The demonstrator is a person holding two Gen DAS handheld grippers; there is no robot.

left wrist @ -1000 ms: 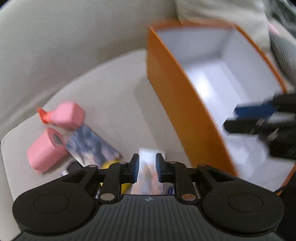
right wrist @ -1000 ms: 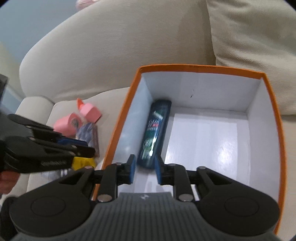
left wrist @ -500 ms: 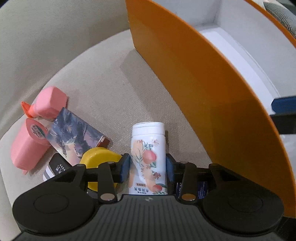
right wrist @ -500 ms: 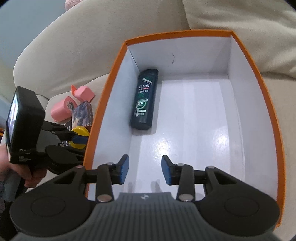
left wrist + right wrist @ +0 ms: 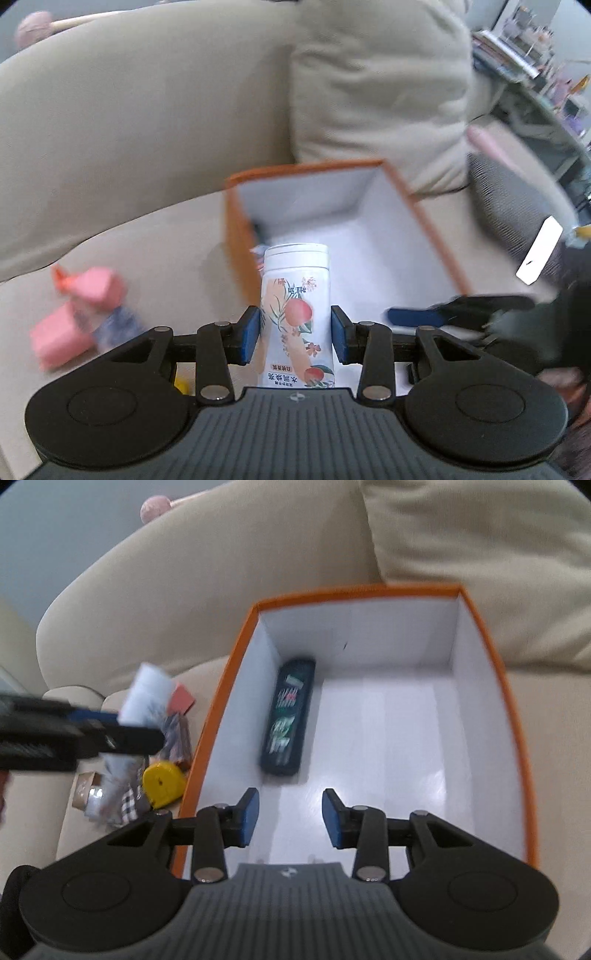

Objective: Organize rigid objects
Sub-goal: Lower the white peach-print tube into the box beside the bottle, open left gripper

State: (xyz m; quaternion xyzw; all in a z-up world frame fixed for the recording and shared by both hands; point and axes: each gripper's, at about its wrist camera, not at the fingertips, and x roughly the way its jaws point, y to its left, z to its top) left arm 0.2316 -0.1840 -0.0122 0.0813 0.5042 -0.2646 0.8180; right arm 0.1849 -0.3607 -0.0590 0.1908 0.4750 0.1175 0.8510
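Pink packs [image 5: 79, 314] blur beside the bottle-hidden orange box [image 5: 424, 218] corner.

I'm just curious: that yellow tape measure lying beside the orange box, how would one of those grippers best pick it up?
Probably from above, pads closing across the flat sides of the yellow tape measure. It lies low on the cushion, crowded by the orange box wall and neighbouring packets, so a sideways approach looks blocked.
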